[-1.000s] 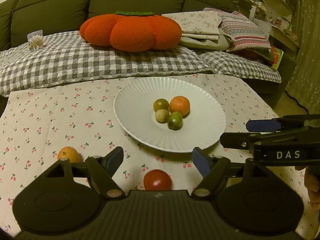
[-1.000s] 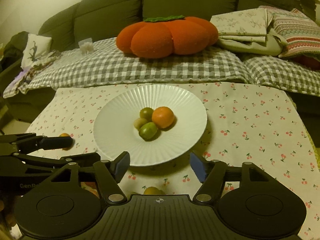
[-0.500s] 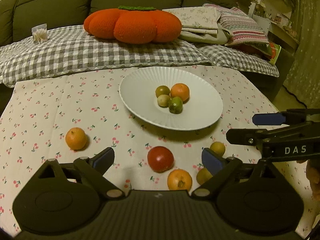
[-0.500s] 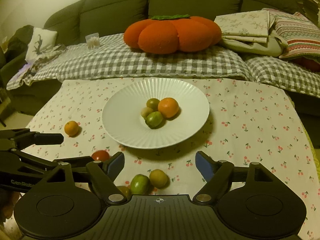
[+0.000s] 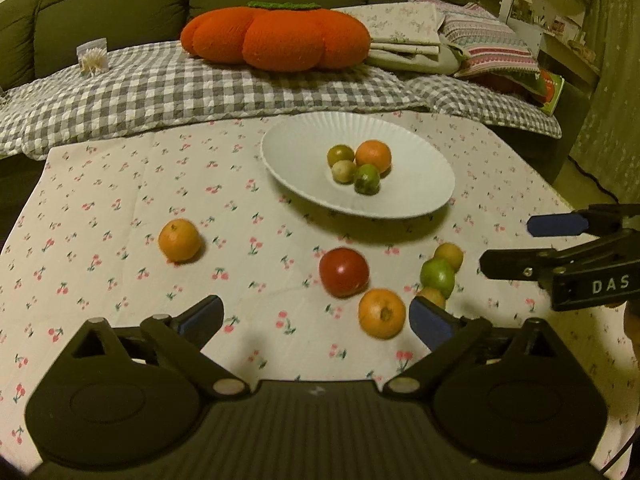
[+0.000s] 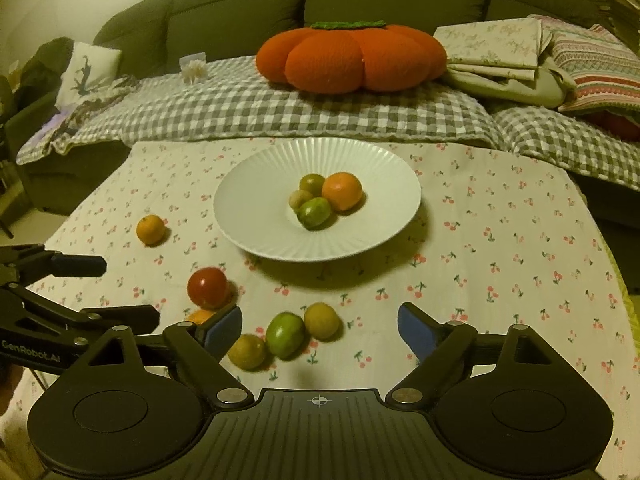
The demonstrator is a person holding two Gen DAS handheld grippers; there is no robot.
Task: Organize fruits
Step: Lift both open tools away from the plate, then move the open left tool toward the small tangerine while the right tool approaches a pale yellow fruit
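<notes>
While both jaws are opening with nothing held, the left gripper [image 5: 316, 316] and right gripper [image 6: 320, 326] hover over the cherry-print cloth surface [image 6: 500, 248]. At twelve o'clock, the white ribbed plate [image 6: 256, 216] holds four fruits; a red tomato [image 5: 343, 272] and green fruit [image 6: 285, 335] lie loose near the grippers.

Four fruits piled on white plate [image 6: 256, 236]; six loose on cloth nearby.
</notes>
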